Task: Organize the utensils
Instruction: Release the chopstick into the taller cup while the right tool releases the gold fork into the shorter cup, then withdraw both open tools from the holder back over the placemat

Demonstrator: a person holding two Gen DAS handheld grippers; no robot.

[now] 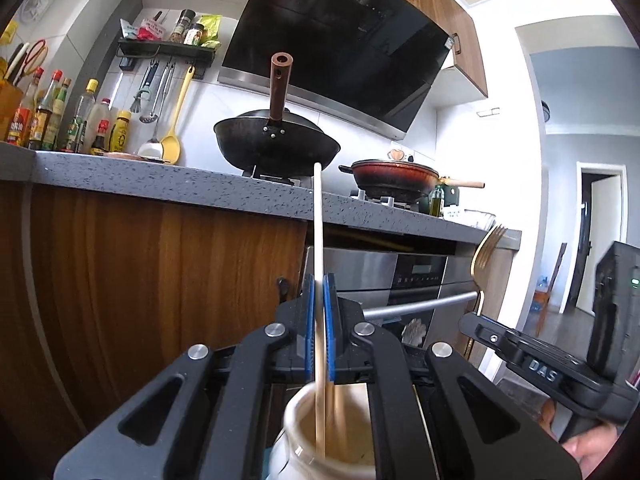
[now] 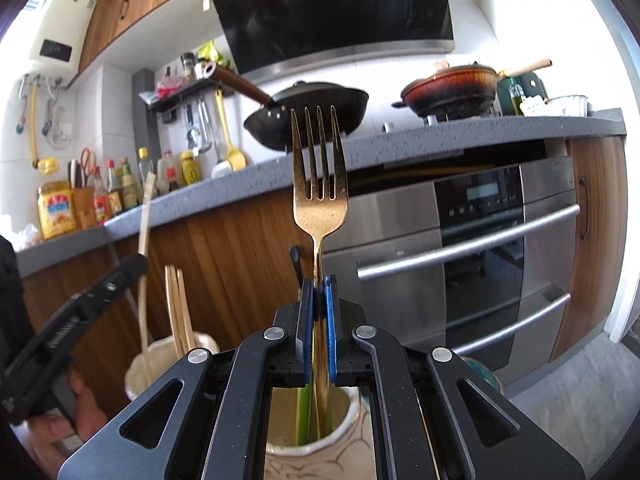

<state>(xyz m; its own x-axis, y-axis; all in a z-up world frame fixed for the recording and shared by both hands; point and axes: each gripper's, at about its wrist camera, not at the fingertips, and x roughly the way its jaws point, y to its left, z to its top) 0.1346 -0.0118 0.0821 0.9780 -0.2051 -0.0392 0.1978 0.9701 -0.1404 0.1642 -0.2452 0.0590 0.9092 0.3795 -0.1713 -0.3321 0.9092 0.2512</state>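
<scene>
Left claw [image 1: 319, 284] clenched on upright chopstick [image 1: 318, 220], lower end in cream jar [image 1: 320, 436]. Right claw [image 2: 319, 286] clenched on gold fork [image 2: 319, 184], tines up, handle entering crackle-pattern jar [image 2: 312, 452].

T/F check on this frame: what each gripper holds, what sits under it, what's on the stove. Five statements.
1. The right gripper is shut on a gold fork, tines up. True.
2. The left gripper is open and empty. False: it is shut on a pale chopstick.
3. The fork handle reaches down into a cream holder that also has a green utensil in it. True.
4. The black wok lies on the floor. False: it sits on the stove.
5. The other holder is empty. False: wooden chopsticks stand in it.
</scene>
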